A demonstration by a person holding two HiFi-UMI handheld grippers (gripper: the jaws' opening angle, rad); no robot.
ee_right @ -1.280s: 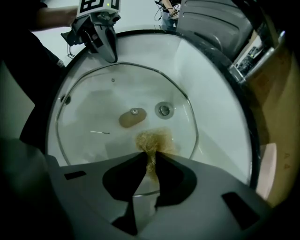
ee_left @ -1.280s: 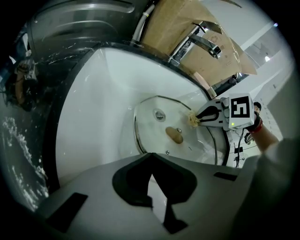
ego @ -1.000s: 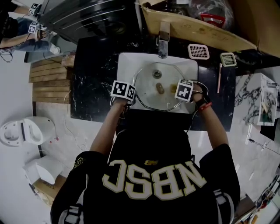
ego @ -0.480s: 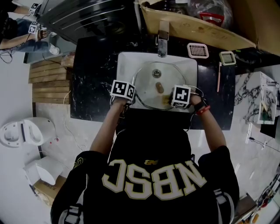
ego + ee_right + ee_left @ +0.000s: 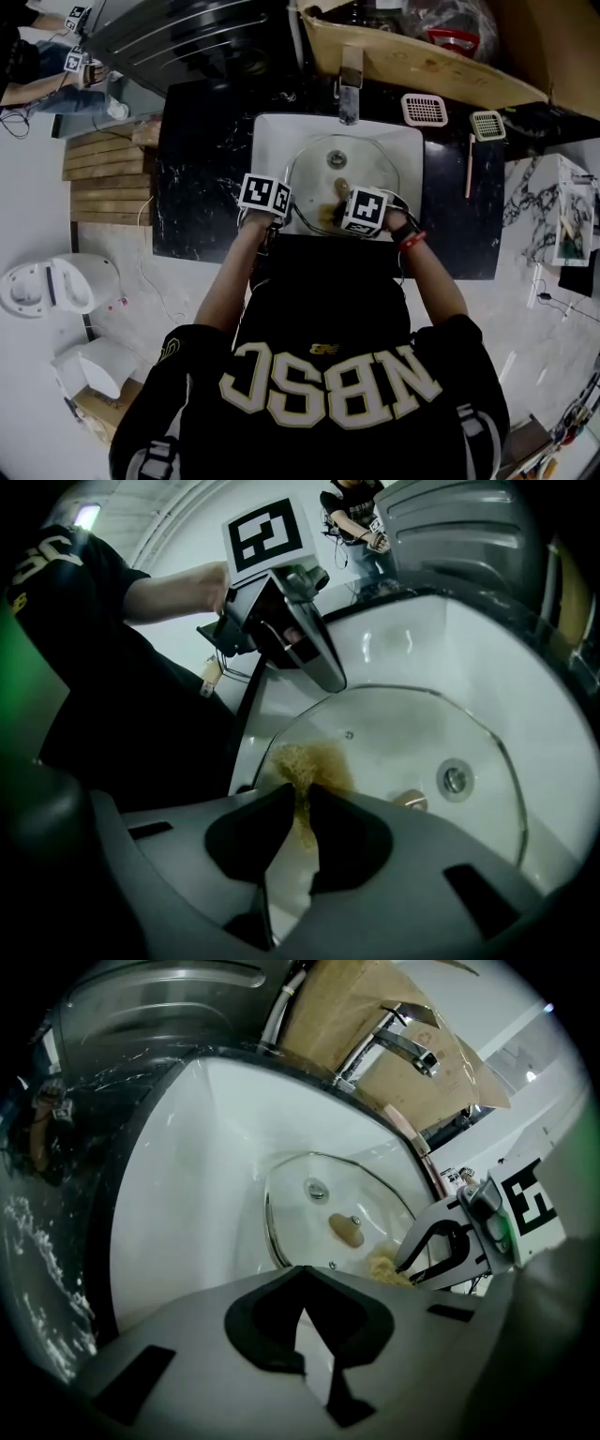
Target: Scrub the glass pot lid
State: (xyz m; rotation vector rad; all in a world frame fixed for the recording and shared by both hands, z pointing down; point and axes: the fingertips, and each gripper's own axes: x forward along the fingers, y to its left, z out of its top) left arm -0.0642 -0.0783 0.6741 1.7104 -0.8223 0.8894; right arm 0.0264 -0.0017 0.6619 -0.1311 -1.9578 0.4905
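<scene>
Right gripper view looks along the right gripper [image 5: 300, 797], whose jaws are nearly together and clamp a yellow-brown scrub pad [image 5: 309, 763]. The pad's frayed front presses on the glass pot lid [image 5: 422, 733] close to the metal rim, at about 6 o'clock of the lid as the head view shows it. The left gripper [image 5: 300, 1274] has its jaws fully together, their tips at the lid's rim around 8 o'clock. Whether they actually pinch the rim cannot be told, though in the right gripper view its fingers end right on that edge. The lid is round, so it has no long axis of its own. It lies dome side up with its oblong tan knob [image 5: 347, 1232] pointing upward, the knob's longer side running roughly from 12 to 6 o'clock in the head view. The lid sits inside the white sink [image 5: 272, 141] and fills most of the basin. The sink's drain [image 5: 455, 780] shows through the glass near the knob. A chrome faucet [image 5: 350, 89] stands at the sink's 12 o'clock, and black stone countertop [image 5: 202, 187] surrounds the basin.
</scene>
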